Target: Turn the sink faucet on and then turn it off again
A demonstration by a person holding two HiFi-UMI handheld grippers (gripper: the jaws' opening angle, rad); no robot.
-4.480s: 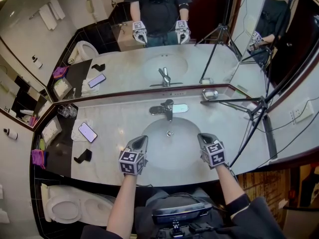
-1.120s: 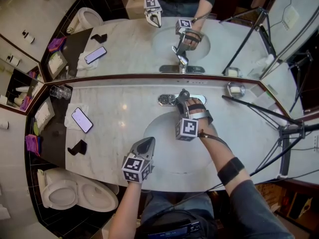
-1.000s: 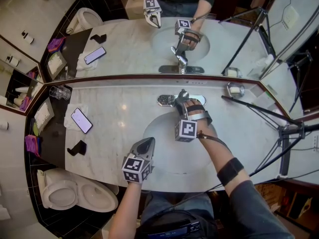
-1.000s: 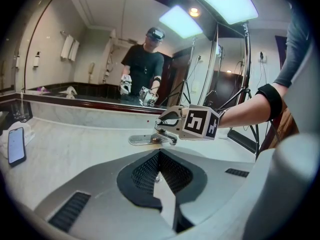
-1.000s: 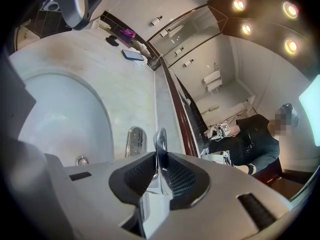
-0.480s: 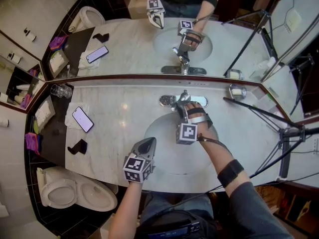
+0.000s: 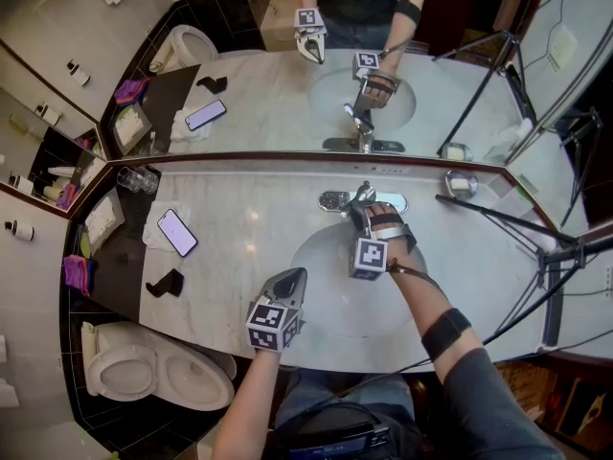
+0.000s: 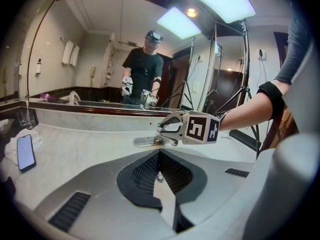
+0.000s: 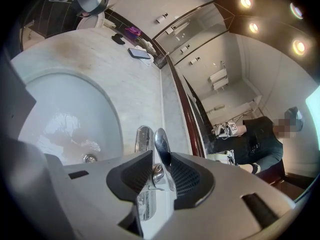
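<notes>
A marble worktop (image 7: 239, 209) carries an oval sink basin (image 7: 321, 281) in its middle, below a wide mirror (image 7: 259, 103). The chrome faucet (image 7: 337, 200) stands at the worktop's back edge, centred behind the basin. The right gripper (image 7: 363, 209) reaches across the basin to it, angled downward so that its fingers (image 9: 192, 176) straddle the faucet's lever (image 9: 161, 143). Those fingers have just been opening. The lever stands between them with a gap showing on one side, so the hold looks released, probably to let go or to take a fresh hold for the next push. No stream of water can be made out, though the basin floor glistens. The left gripper (image 7: 293, 279) takes no part. It hovers over the basin's front rim, near the worktop's front edge, fingers (image 8: 145, 179) clenched together on nothing and clear of the working arm.
</notes>
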